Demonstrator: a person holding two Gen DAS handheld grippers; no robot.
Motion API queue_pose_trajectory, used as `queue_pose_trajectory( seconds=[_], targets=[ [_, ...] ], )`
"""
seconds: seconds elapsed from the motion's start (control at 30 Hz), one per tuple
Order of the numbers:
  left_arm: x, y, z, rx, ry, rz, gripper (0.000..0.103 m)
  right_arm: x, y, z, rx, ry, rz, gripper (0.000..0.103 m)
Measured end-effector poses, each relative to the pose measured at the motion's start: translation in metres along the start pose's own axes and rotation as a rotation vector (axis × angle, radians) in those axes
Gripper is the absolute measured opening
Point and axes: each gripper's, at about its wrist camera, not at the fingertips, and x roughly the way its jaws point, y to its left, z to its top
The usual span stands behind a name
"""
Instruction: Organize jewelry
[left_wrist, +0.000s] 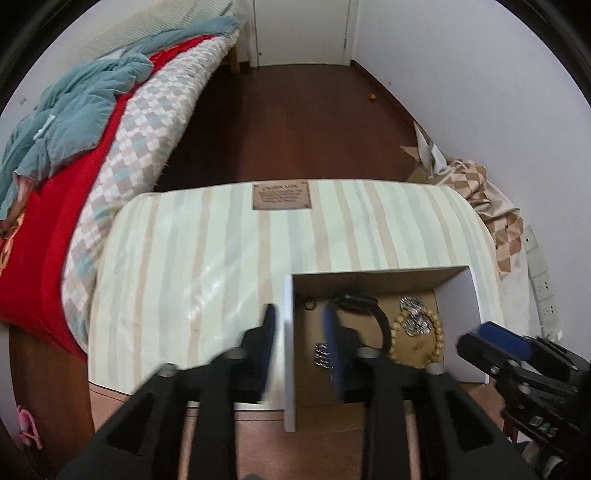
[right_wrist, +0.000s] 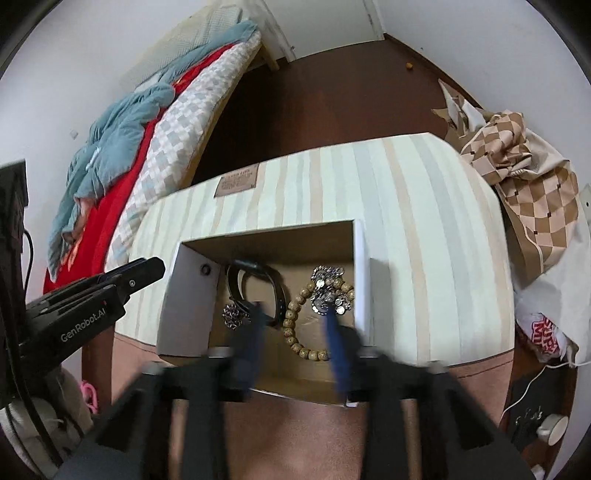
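An open white box (left_wrist: 289, 332) (right_wrist: 192, 280) with a brown floor sits on the striped tabletop. In it lie a black watch (left_wrist: 364, 304) (right_wrist: 255, 280), a wooden bead bracelet (left_wrist: 436, 347) (right_wrist: 295, 325), silver earrings (left_wrist: 415, 314) (right_wrist: 327, 291) and a small silver piece (left_wrist: 322, 355) (right_wrist: 233, 315). My left gripper (left_wrist: 301, 328) is open, its fingers either side of the box's left wall. My right gripper (right_wrist: 295, 314) is open over the box, empty; it also shows in the left wrist view (left_wrist: 495, 343).
A striped cloth (left_wrist: 221, 251) (right_wrist: 424, 221) with a brown label (left_wrist: 281, 195) covers the table. A bed with red and blue bedding (left_wrist: 74, 155) (right_wrist: 122, 155) is at the left. A checkered bag (right_wrist: 524, 184) lies at the right. A power strip (left_wrist: 543, 284) runs along the wall.
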Motion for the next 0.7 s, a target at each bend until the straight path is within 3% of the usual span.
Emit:
queue_pose_trajectory(
  seconds=[0.03, 0.07, 0.1, 0.17, 0.23, 0.3, 0.53, 0.7],
  targets=[
    [-0.002, 0.002, 0.000, -0.010, -0.010, 0.003, 0.047, -0.004, -0.003, 0.000, 0.014, -0.007, 0.010, 0.047],
    [-0.005, 0.005, -0.001, -0.022, -0.022, 0.006, 0.060, -0.007, -0.003, 0.000, 0.019, -0.013, 0.010, 0.047],
    [-0.007, 0.008, -0.002, -0.033, -0.030, 0.007, 0.065, -0.010, -0.003, 0.000, 0.021, -0.017, 0.011, 0.047],
    [-0.010, 0.010, -0.004, -0.042, -0.038, 0.014, 0.066, -0.018, -0.004, -0.002, 0.028, -0.034, 0.002, 0.047],
    [-0.013, 0.012, -0.008, -0.045, -0.043, 0.034, 0.072, -0.026, -0.003, -0.004, 0.016, -0.046, -0.049, 0.047],
    [-0.016, 0.014, -0.016, -0.052, -0.049, 0.043, 0.087, -0.031, 0.000, -0.007, 0.002, -0.050, -0.102, 0.057],
    [-0.013, 0.016, -0.037, -0.044, -0.015, 0.098, 0.102, -0.027, 0.009, -0.020, -0.069, 0.003, -0.315, 0.097],
    [-0.026, 0.017, -0.053, -0.055, -0.013, 0.110, 0.102, -0.032, 0.013, -0.030, -0.071, 0.013, -0.361, 0.101]
  ],
)
